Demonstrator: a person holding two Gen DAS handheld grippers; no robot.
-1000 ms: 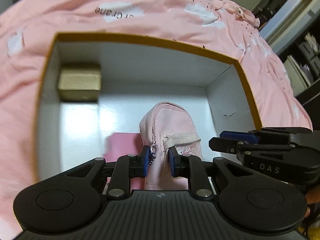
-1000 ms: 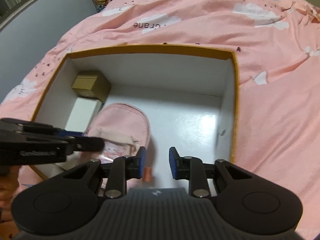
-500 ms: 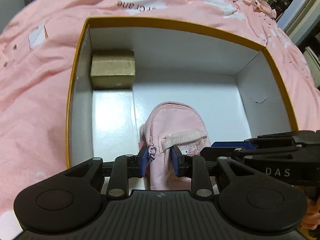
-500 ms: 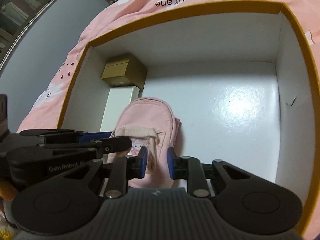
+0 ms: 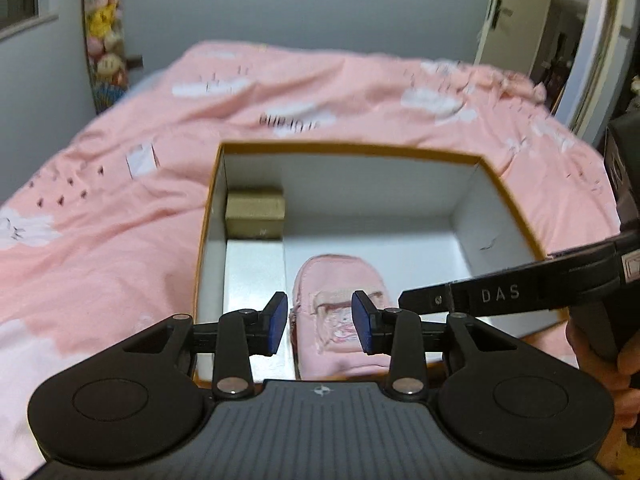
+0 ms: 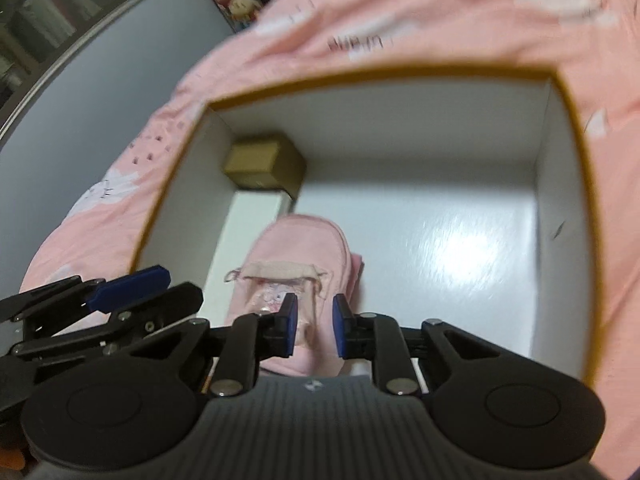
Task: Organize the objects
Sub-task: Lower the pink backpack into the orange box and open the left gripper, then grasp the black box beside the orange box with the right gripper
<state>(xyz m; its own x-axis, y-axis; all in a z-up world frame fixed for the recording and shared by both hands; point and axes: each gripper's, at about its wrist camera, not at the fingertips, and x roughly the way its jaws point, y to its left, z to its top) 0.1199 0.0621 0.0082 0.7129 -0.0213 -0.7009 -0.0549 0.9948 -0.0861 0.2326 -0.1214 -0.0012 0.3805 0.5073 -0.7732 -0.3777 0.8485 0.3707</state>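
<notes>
A small pink backpack-shaped pouch [image 5: 340, 280] lies flat inside a white box with an orange rim [image 5: 348, 147], near its front wall. My left gripper [image 5: 319, 322] hovers above the pouch; its jaws are opening and the blue pads stand clear of the fabric. My right gripper [image 6: 315, 330] hangs over the pouch's [image 6: 300, 248] lower end with only a narrow gap between its pads and nothing visibly pinched. It also reaches in from the right in the left wrist view, as the right gripper [image 5: 404, 300].
A gold box [image 5: 255, 212] sits in the far left corner of the box, with a flat white box [image 5: 254, 280] in front of it. The box rests on a pink duvet [image 5: 120, 240]. Plush toys [image 5: 104, 48] hang on the left wall. A hand [image 5: 600, 360] holds the right gripper.
My left gripper has let go of the pouch, opened and drawn back and upward, so more of the bed shows. The right gripper has come in over the pouch.
</notes>
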